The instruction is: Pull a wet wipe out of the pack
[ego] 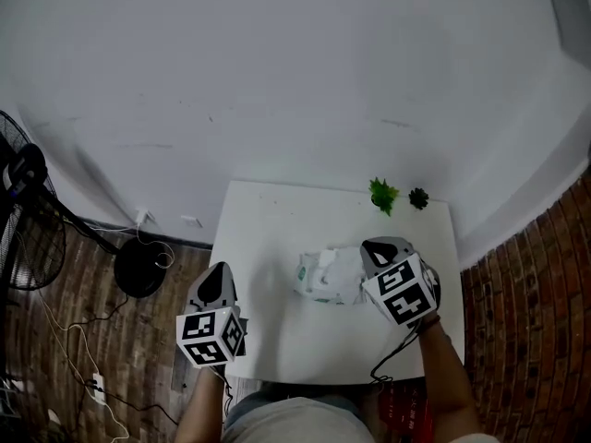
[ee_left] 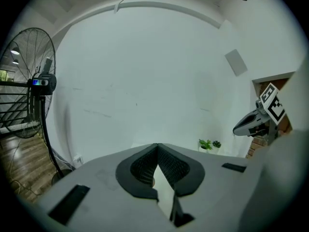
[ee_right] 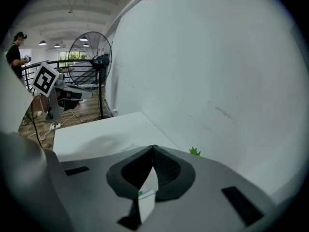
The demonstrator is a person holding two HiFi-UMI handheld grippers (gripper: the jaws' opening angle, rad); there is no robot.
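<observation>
Pack point(ego: 328, 277) lies on the white table point(ego: 268, 238), right of centre, its top flap raised. Right gripper point(ego: 380, 245) hangs just beside the pack's right edge. Its jaws meet at the tips, and a white strip with a green mark point(ee_right: 145, 193) shows in the gap behind them; grip not determinable. Left gripper point(ego: 220, 268) is at the table's left edge, well apart from the pack, its jaws together and empty. Two small plants point(ego: 383, 194) stand at the far edge.

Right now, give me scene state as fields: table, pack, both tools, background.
table: white, against wall
wipe pack: lying right of centre
left tool: jaws together, empty, at table's left edge
right tool: jaws together, over wipe pack; white material with green print in the gap, grip unclear
green plant, dark plant: far right edge
fan: floor, left
</observation>
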